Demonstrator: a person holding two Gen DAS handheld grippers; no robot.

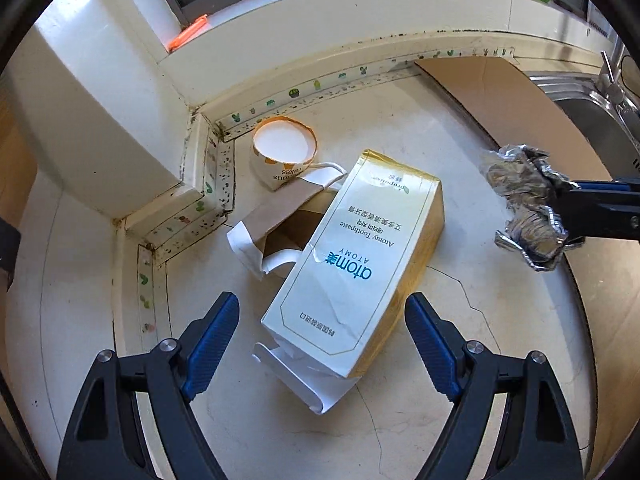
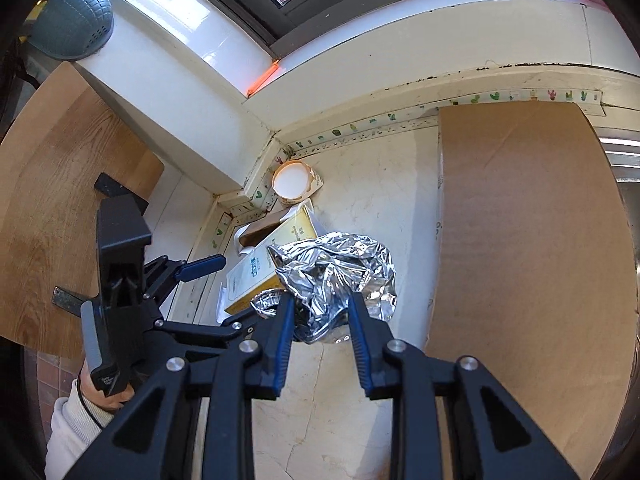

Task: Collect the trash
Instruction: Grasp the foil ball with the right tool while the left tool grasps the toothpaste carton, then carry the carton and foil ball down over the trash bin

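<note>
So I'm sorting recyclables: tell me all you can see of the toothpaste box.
The toothpaste box is a long white and gold carton printed "Atomy Toothpaste". It lies flat on the pale counter, creased, its near end flaps torn open. Its far end overlaps a brown paper bag. The open left gripper straddles its near end without touching.

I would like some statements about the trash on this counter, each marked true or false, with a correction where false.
1. The right gripper holds crumpled foil. True.
2. The left gripper is shut on the toothpaste box. False: its jaws stand open on either side of the box.
3. The paper cup lies in the corner near the wall. True.
4. The cardboard sheet stands upright. False: it lies flat on the counter.
</note>
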